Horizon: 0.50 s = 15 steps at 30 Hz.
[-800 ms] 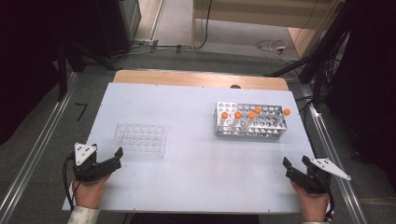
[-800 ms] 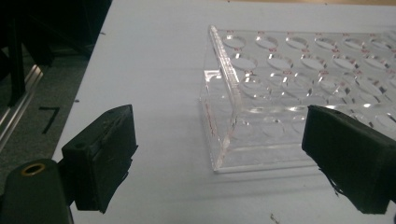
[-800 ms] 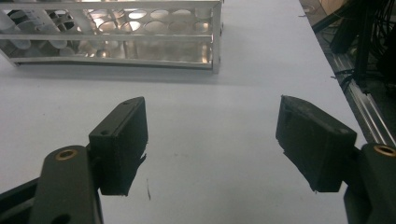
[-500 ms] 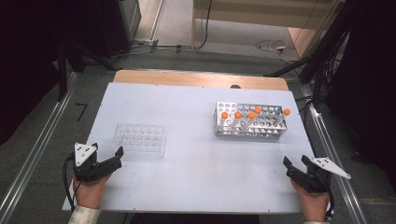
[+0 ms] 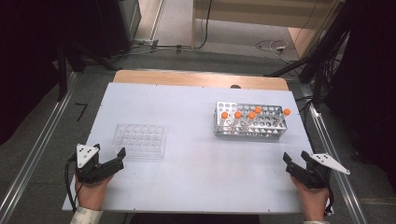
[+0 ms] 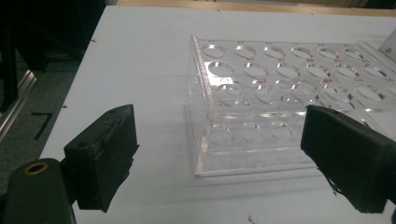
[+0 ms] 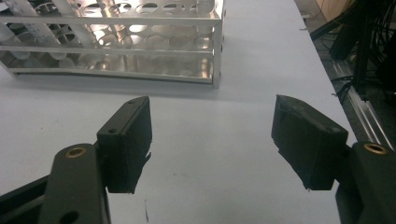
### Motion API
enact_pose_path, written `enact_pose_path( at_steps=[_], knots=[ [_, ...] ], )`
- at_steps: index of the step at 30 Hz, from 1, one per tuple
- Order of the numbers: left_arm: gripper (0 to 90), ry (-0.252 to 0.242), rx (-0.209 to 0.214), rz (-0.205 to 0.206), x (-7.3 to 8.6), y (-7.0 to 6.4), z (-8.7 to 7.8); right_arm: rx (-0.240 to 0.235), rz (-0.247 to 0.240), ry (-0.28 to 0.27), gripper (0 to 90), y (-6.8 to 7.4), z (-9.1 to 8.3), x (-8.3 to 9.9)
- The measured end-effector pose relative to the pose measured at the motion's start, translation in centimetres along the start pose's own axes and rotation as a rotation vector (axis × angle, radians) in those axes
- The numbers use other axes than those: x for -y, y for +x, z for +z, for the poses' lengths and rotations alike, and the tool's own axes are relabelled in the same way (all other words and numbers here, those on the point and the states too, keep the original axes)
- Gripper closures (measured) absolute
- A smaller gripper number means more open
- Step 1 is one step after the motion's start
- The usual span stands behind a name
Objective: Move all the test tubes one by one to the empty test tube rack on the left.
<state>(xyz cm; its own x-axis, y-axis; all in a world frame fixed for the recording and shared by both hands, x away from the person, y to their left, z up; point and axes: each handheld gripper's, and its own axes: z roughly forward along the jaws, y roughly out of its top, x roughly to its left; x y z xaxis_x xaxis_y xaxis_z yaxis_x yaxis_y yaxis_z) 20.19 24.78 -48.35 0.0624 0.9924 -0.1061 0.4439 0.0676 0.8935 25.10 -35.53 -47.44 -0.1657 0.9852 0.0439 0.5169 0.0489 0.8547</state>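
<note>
A clear plastic tube rack point(image 5: 140, 140) with empty holes lies on the left half of the white table point(image 5: 196, 177). On the right half stands a metal tube rack point(image 5: 250, 125) that holds several orange-capped tubes point(image 5: 238, 115). My left gripper point(image 5: 119, 158) rests near the front left corner, open and empty, just short of the clear rack point(image 6: 289, 93), which lies ahead between its jaws point(image 6: 224, 158). Near the front right corner my right gripper point(image 5: 295, 157) is open and empty too. It points at the metal rack point(image 7: 140, 42), which stands well ahead of its jaws point(image 7: 215, 140).
A wooden strip point(image 5: 201, 79) runs along the table's far edge. Metal rails point(image 5: 42, 149) flank the table on both sides, and cables point(image 5: 271, 46) lie on the floor behind. Bare table surface lies between the two racks and in front of them.
</note>
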Motion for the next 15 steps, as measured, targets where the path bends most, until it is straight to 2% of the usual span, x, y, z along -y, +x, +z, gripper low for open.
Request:
enact_pose_path(
  at_steps=[15],
  knots=[
    [10.7,-0.001,-0.002,0.007,0.0,-0.2,0.0,0.0,-0.002,-0.014,26.0,-0.1,1.1,-1.7]
  ],
)
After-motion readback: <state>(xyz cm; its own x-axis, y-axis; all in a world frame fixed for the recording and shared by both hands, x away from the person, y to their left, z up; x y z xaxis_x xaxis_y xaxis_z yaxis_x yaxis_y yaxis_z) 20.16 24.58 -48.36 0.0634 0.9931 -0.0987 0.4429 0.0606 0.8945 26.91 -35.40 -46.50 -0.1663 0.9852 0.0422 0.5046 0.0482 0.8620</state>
